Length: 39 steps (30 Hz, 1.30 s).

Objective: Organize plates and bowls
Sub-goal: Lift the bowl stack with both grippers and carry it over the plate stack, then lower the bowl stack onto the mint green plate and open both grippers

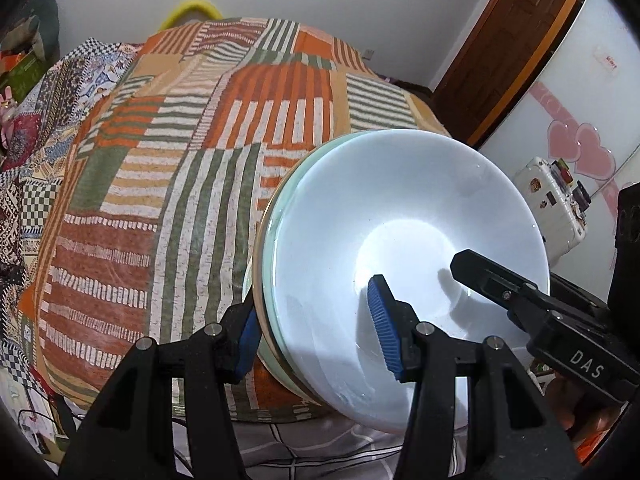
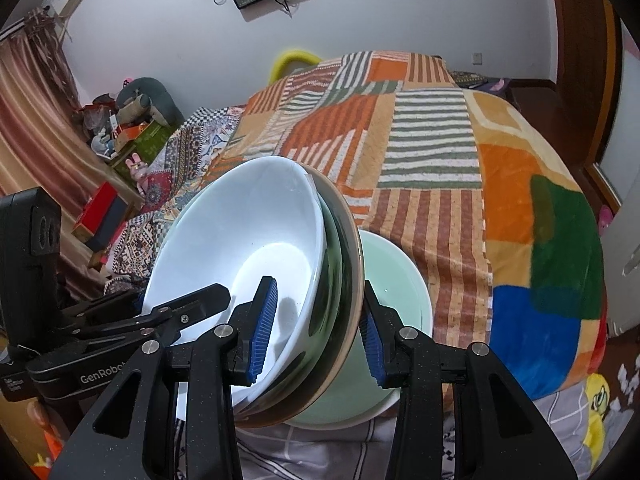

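A nested stack is held tilted in the air over the bed: a white bowl (image 1: 400,216) (image 2: 240,240) sits inside a brown-rimmed plate (image 2: 352,248), with a pale green bowl (image 2: 396,292) behind. My left gripper (image 1: 316,332) is shut on the stack's rim, one pad inside the white bowl and one behind. My right gripper (image 2: 316,328) is shut on the opposite rim the same way. Each gripper shows in the other's view: the right one (image 1: 520,300), the left one (image 2: 160,312).
A patchwork striped blanket (image 1: 180,168) (image 2: 420,140) covers the bed beneath. A white suitcase (image 1: 556,200) and a wooden door (image 1: 516,40) are to the right. Boxes and toys (image 2: 128,128) are piled at the left wall. A yellow basket rim (image 2: 292,60) peeks beyond the bed.
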Each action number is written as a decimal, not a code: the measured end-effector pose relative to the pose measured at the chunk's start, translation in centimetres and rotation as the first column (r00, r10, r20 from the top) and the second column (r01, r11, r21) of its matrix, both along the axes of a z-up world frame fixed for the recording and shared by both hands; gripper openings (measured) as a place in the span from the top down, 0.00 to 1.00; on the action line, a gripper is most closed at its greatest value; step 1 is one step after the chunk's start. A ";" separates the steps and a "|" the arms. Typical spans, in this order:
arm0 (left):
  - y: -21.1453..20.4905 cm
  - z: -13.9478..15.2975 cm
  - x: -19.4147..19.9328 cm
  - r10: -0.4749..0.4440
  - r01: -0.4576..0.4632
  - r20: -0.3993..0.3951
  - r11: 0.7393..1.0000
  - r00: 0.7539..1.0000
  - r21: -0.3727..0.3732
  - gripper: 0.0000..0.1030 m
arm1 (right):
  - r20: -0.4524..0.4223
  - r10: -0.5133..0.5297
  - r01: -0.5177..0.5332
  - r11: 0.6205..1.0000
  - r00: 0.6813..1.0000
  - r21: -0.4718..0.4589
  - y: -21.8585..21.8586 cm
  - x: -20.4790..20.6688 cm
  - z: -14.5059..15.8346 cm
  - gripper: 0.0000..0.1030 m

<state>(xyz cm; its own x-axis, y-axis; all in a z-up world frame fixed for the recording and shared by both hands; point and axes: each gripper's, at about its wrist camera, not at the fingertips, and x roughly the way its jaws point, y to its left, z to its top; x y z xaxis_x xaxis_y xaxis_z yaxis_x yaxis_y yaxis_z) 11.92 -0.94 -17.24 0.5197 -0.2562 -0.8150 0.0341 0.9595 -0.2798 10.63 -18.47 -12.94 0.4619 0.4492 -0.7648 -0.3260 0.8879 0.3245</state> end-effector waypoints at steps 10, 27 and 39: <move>-0.5 -2.3 1.3 -0.015 0.014 -0.063 1.000 0.998 -0.008 0.51 | -0.059 -0.014 0.013 1.000 0.998 -0.013 -0.3 0.9 -2.0 0.65; -0.8 -3.9 2.4 -0.027 0.028 -0.097 1.000 0.995 0.007 0.51 | -0.152 -0.024 0.023 1.000 0.988 -0.009 -0.6 1.9 -4.5 0.65; -0.5 -3.3 2.1 -0.012 0.013 -0.081 1.000 0.997 0.002 0.51 | -0.150 -0.017 0.017 1.000 0.989 0.004 -1.1 1.5 -4.7 0.59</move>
